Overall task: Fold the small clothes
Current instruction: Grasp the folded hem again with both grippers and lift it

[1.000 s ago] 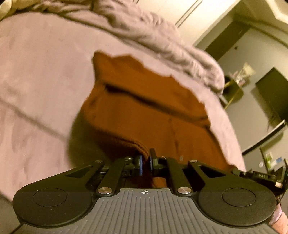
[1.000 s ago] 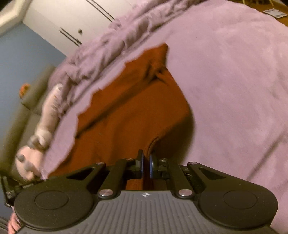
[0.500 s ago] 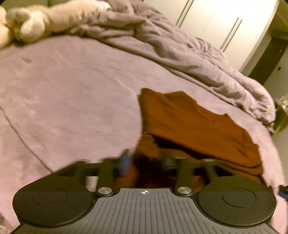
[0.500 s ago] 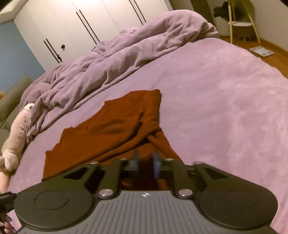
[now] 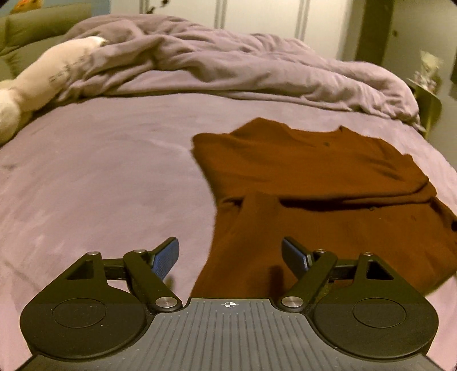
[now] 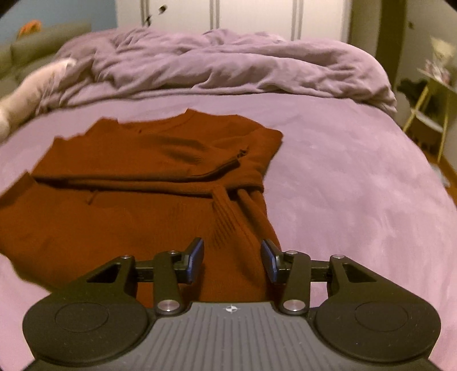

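A rust-brown sweater (image 5: 328, 185) lies on the purple bed (image 5: 100, 171), its near half folded up over the far half. My left gripper (image 5: 230, 254) hangs over the sweater's near left edge, jaws wide apart and still opening; cloth lies below the gap, and no pad presses on it. In the right wrist view the same sweater (image 6: 128, 194) fills the left and middle. My right gripper (image 6: 232, 255) sits above its near right edge, beside a ribbed cuff (image 6: 228, 219). Its jaws are partly apart and opening, free of the cloth.
A crumpled purple duvet (image 5: 242, 68) is heaped across the far side of the bed. A cream plush toy (image 5: 42, 77) lies at the far left. White wardrobe doors (image 6: 242, 14) stand behind, and a small yellow-framed side table (image 6: 431, 108) stands right of the bed.
Both grippers went from shut on the sweater's edge to open, letting the cloth drop folded onto the bed. Both views rolled back to level and pulled away toward the near side.
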